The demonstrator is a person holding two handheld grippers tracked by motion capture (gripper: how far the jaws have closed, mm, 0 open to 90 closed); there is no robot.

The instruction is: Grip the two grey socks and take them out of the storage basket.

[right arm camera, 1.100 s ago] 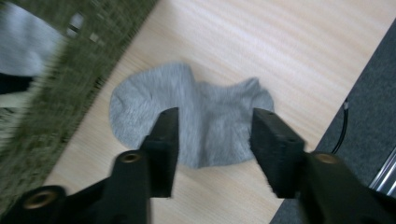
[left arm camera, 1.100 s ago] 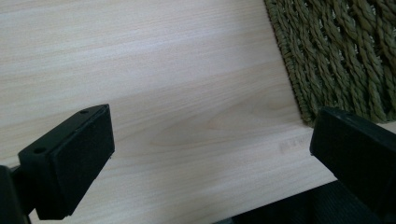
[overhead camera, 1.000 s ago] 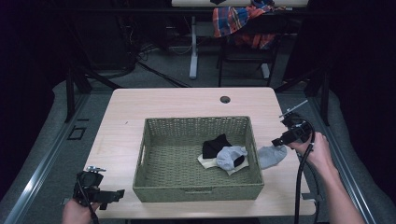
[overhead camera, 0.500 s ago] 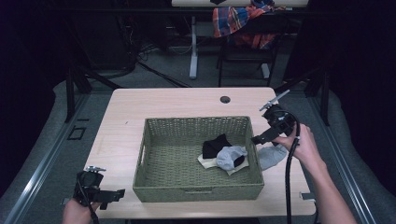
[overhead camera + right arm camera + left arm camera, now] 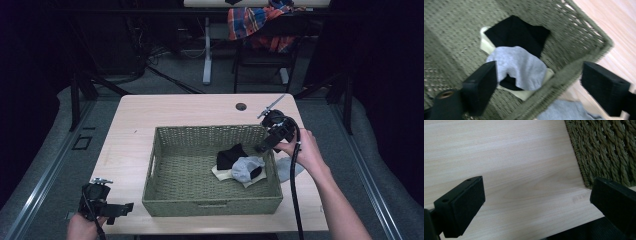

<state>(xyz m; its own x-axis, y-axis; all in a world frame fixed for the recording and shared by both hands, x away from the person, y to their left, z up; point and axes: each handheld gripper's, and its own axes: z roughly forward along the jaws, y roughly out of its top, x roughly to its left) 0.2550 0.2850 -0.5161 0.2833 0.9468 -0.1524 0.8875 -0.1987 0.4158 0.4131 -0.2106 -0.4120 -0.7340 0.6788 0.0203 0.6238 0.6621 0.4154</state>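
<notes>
A green woven basket (image 5: 200, 205) stands in the middle of the wooden table (image 5: 175, 112). In its right half lie a black sock (image 5: 231, 155), a grey sock (image 5: 245, 167) and a pale cloth (image 5: 219, 173) under them. Another grey sock (image 5: 289, 169) lies on the table just outside the basket's right wall. My right gripper (image 5: 264, 146) hangs open over that right rim, empty; in the right gripper view its jaws straddle the rim (image 5: 574, 62) above the grey sock (image 5: 521, 67) and the black sock (image 5: 519, 32). My left gripper (image 5: 125, 207) stays open and empty at the near left table corner, next to the basket corner (image 5: 604, 150).
A round black cable hole (image 5: 241, 106) sits in the table's far edge. Behind the table stands a chair draped with plaid cloth (image 5: 260, 22), and a white desk leg (image 5: 206, 50). Bare wood stretches left of the basket.
My right gripper has travelled left and away from me, from the table's right edge to above the basket's right rim. The left gripper has stayed put.
</notes>
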